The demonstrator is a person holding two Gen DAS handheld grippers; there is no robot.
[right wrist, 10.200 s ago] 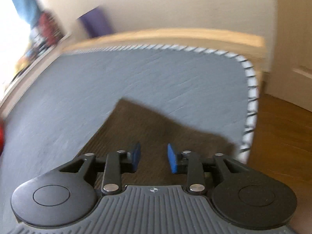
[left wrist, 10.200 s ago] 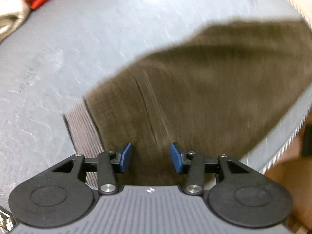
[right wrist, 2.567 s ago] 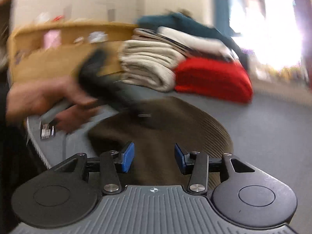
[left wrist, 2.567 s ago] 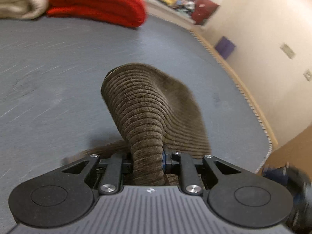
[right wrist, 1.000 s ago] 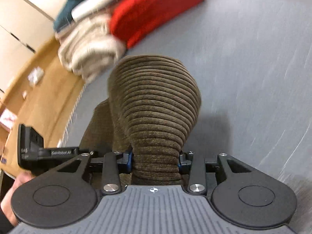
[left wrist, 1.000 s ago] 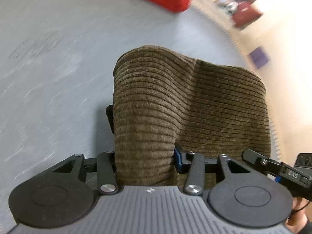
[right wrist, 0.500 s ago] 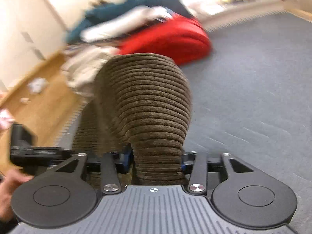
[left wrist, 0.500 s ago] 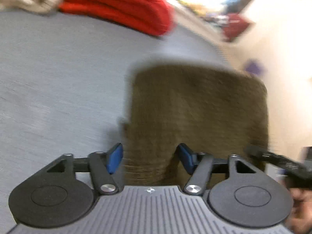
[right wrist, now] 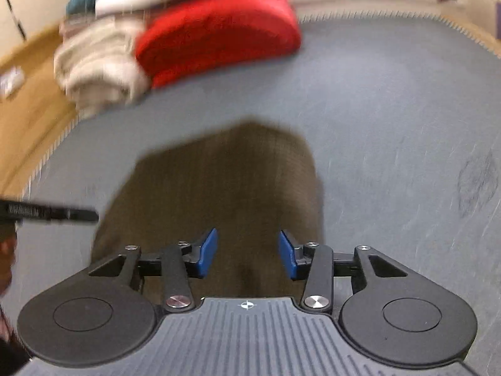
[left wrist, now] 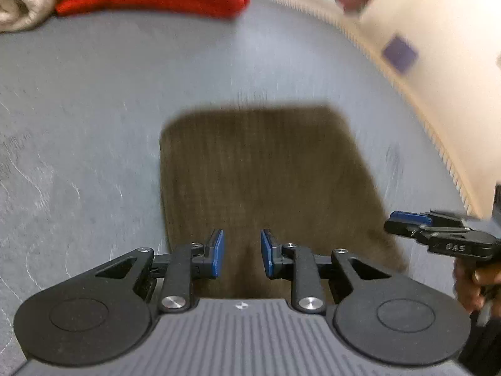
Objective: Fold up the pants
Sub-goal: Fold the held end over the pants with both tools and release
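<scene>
Your left gripper (left wrist: 240, 252) and right gripper (right wrist: 247, 253) hung empty, jaws apart but narrowing, so nudging the folded pants (left wrist: 266, 175) risked undoing them.

I read the pants (left wrist: 260, 169) as brown ribbed cloth, matt, its cords blurred. The surface (left wrist: 94, 100) under them is grey fabric, matt, faintly scuffed. Both the left gripper (left wrist: 241, 253) and the right gripper (right wrist: 247, 253) show matt black plastic arms, smooth blue pads and bright metal pivot screws. The red folded item (right wrist: 216, 34) and cream folded item (right wrist: 97, 62) look soft and fuzzy.
</scene>
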